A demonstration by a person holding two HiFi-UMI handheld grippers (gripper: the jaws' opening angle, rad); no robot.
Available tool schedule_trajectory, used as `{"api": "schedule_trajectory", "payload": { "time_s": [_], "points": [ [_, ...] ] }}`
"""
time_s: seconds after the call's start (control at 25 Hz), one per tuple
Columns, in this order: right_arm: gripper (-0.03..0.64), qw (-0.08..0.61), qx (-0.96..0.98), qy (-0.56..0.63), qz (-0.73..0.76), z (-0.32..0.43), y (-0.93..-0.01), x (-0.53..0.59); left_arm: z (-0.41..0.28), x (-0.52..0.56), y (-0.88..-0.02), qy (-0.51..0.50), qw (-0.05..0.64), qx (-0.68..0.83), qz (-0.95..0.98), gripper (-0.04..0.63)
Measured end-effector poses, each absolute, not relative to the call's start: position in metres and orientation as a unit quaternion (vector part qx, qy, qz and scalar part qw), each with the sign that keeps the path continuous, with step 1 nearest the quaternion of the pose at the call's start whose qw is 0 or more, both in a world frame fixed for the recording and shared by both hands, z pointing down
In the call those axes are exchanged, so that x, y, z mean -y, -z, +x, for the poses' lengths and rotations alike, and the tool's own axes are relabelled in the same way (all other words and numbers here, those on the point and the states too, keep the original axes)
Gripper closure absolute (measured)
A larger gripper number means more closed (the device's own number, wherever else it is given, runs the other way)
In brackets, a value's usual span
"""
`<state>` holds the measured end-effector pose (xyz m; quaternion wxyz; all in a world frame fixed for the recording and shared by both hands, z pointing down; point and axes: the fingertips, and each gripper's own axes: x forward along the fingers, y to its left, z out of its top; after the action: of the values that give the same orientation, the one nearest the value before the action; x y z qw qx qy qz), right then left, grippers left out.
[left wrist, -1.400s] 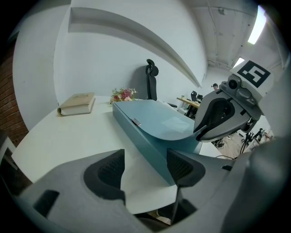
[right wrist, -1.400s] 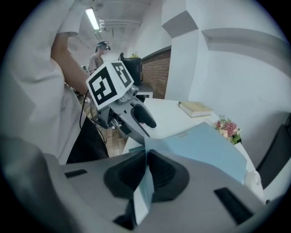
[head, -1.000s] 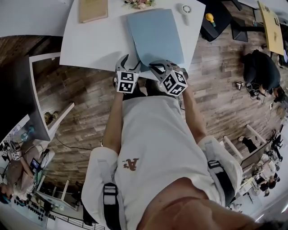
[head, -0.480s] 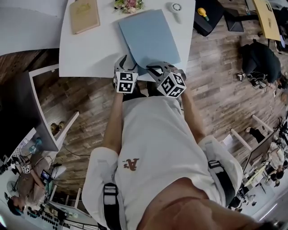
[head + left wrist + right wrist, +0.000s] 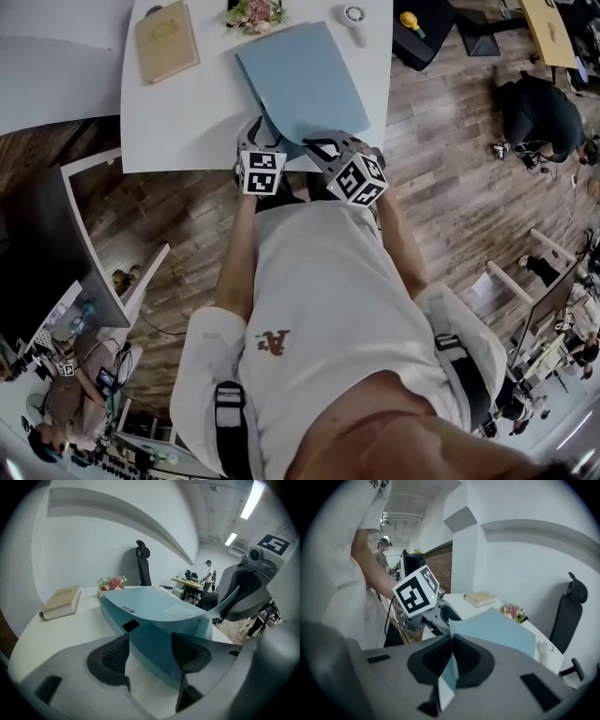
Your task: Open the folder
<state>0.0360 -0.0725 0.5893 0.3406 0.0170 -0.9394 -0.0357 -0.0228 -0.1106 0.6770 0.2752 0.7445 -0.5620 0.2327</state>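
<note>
**Right gripper pinching the folder's cover corner, left gripper gaping at the near edge**

The blue folder [image 5: 305, 84] is lying on the white tabletop [image 5: 187, 112], reaching from the near edge, right in front of the person, almost to the far edge, right of the middle. The right gripper [image 5: 451, 641] is sitting at the folder's near right corner with its jaws closed tight on the cover, a thin blue sheet showing between the pads. In the left gripper view that corner of the cover is bowing upward toward the right gripper while the rest of the folder is lying flat on the tabletop.

The left gripper [image 5: 150, 639] is pointing down at the near edge, just beside the right one. Its jaws are standing wide apart, with the folder's near left corner lying between them. The pads are not pressing on it.

A tan book [image 5: 167, 39] is resting at the far left corner of the tabletop. A small bunch of flowers [image 5: 251, 13] is sitting at the far edge, just beyond the folder. A small round white object [image 5: 353, 15] is lying near the far right corner. A black office chair [image 5: 143, 566] is standing behind the far edge.
</note>
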Motion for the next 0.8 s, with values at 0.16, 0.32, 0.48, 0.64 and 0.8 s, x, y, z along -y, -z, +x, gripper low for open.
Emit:
{"api": "schedule_trajectory", "payload": {
  "time_s": [0.16,0.32,0.48,0.64,0.8],
  "points": [
    [0.603,0.335,0.941,0.035,0.028,0.039,-0.585,0.075,-0.019,0.113,-0.678,-0.236,0.272,0.558,0.748,0.305],
    [0.603,0.33,0.943,0.034,0.037,0.042,-0.58,0.077,-0.016,0.117,-0.677,-0.24,0.267,0.553,0.751,0.305],
    [0.603,0.324,0.944,0.034,0.05,0.043,-0.576,0.079,-0.016,0.121,-0.677,-0.246,0.262,0.549,0.755,0.307],
    [0.603,0.309,0.948,0.023,0.071,0.047,-0.566,0.084,-0.014,0.126,-0.677,-0.252,0.256,0.545,0.757,0.307],
    [0.603,0.294,0.951,0.011,0.094,0.054,-0.556,0.09,-0.011,0.129,-0.675,-0.257,0.251,0.54,0.761,0.307]
  ]
}}
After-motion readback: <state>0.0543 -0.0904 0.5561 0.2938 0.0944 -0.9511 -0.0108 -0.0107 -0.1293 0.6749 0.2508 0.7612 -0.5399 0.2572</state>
